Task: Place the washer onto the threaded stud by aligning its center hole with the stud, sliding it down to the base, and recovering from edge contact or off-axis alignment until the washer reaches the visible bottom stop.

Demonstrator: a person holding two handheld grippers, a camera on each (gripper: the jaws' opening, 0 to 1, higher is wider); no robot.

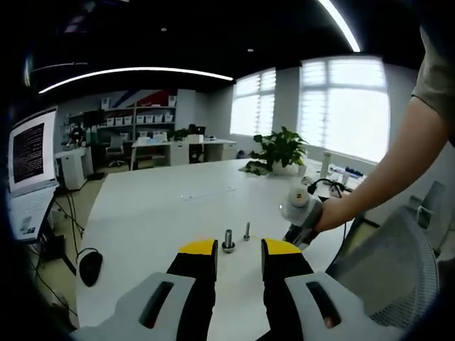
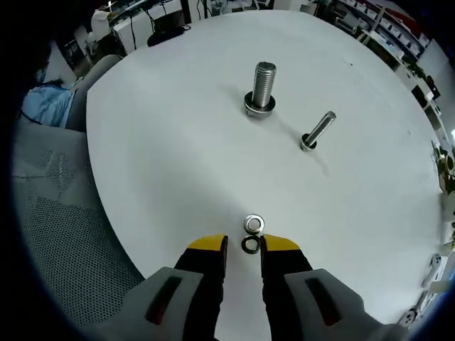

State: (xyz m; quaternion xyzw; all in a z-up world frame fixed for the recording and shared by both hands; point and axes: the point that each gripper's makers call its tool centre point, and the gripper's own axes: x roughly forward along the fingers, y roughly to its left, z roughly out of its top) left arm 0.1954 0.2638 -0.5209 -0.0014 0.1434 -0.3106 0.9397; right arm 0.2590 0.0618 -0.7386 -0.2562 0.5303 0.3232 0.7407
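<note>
Two small washers lie flat on the white counter [image 2: 178,163] in the right gripper view: a dark ring, the washer [image 2: 250,245], sits right between the yellow tips of the right gripper [image 2: 244,245], whose jaws stand spread with a gap about the ring's width, nothing pinched; a brighter second washer [image 2: 254,225] touches it just ahead of the tips. Farther ahead stands the large threaded stud [image 2: 261,89], upright on its wide flanged base, silver and coarse-threaded, with a thinner bolt [image 2: 317,131] to its right, leaning as the fisheye renders it. A grey mesh chair [image 2: 64,234] lies left of the jaws. The left gripper view looks across the same counter from the other side: the left gripper [image 1: 239,249] has its jaws spread and empty, and the stud and thin bolt stand just beyond the gap between them; the washers are too small to make out there. To the right of these jaws a person's arm [image 1: 384,177] reaches in, holding the right gripper's body. Beyond are a potted plant [image 1: 281,150], bright windows and a monitor [image 1: 32,150] at the far left.
</note>
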